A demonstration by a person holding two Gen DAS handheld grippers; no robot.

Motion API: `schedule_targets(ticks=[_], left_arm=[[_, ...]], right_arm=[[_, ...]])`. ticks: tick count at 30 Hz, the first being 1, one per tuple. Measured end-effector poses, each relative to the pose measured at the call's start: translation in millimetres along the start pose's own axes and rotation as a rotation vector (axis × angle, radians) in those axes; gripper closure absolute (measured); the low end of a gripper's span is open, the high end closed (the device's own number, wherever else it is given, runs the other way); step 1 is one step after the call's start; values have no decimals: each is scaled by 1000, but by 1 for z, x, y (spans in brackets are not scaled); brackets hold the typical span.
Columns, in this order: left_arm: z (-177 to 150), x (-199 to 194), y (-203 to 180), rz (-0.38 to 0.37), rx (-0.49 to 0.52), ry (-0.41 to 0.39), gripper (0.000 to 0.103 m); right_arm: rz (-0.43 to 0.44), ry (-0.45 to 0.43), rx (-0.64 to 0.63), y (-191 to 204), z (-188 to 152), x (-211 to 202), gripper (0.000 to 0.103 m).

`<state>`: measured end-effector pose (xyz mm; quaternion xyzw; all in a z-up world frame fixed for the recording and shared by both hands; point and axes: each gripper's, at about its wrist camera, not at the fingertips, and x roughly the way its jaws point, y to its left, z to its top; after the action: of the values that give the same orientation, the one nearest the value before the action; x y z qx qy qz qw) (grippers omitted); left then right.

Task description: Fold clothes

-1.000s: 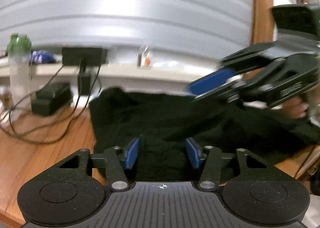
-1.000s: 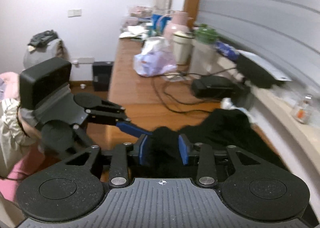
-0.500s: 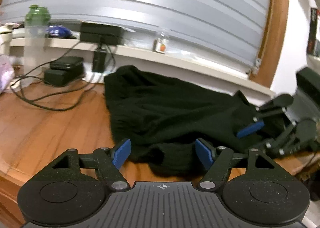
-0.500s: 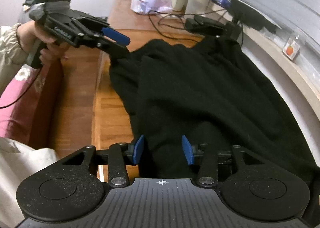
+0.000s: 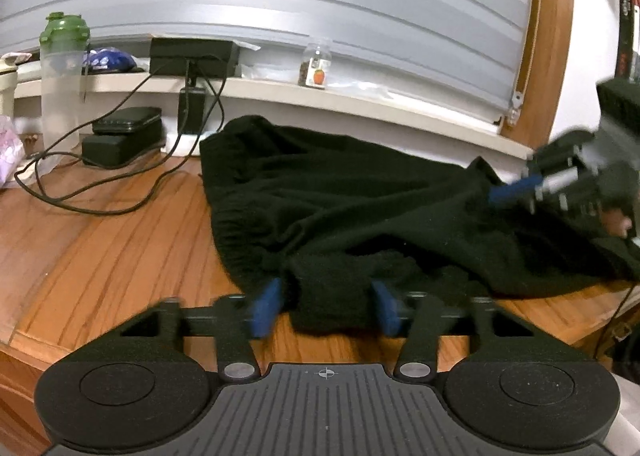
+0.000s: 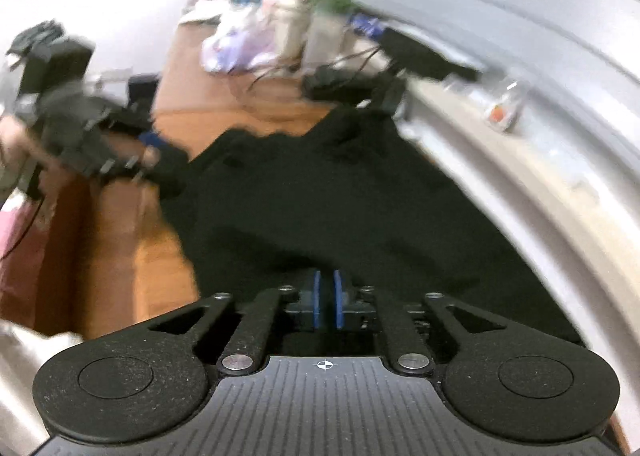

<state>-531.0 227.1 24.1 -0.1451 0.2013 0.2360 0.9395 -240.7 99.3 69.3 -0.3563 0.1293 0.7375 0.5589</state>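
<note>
Cloth first: a black garment (image 5: 360,208) sprawls over the wooden table (image 5: 112,256), and the left gripper (image 5: 326,302) has just been closing around its near cuff, pads seemingly not yet pressing. From the right gripper (image 6: 328,298), the jaws, just closing too, look nearly clenched over the garment's edge, though whether they pinch it is unclear. Grasping is underway; next comes lifting both ends evenly.

Left gripper (image 5: 326,306): jaws have been closing from a wide spread; the blue pads (image 5: 266,306) now stand just beside a bunched fold of the black garment (image 5: 360,208), which sits between them. Contact unclear through blur.

Right gripper (image 6: 328,298): jaws closed further, from clearly apart to nearly touching, with dark cloth around them. It sits lower against the garment.
</note>
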Motion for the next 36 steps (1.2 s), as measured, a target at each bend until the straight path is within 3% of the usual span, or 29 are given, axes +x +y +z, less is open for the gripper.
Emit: schedule_targets(ticks=[3,7,8,11,17,20,23,27,30,33,36], left_arm=[[3,-4,-3,18,7,-34,66],[10,-13,-5,15,22,-58,66],[11,-14,-5,10,27,-59,66],[13,-21,-3,5,46,-66,68],[12,-29,3,-19,70,-53,68],[11,-29,5,-66,66,-33,65],[8,-32,3,-70,82,-53,57],[9,-36,-1,-85,90,-83,45],[10,-31,-5,-87,94,-66,44],[8,-21,-5,-73,79,-33,45],[7,-13,-1,-55,44,-28,55]], right_arm=[[28,25,-20,16,-6,9,59],[65,43,-53,33,-12,16,56],[58,53,-65,36,-13,17,59],[47,51,-45,26,-15,15,95],[-133,-58,-49,-1,6,-20,99],[-282,-87,-97,-13,20,-23,99],[-315,-43,-101,-23,21,-3,99],[-298,14,-96,-24,11,22,86],[-286,9,-103,-18,3,21,74],[-263,-15,-111,-7,-1,5,74],[-206,-18,-122,4,-7,-8,75]])
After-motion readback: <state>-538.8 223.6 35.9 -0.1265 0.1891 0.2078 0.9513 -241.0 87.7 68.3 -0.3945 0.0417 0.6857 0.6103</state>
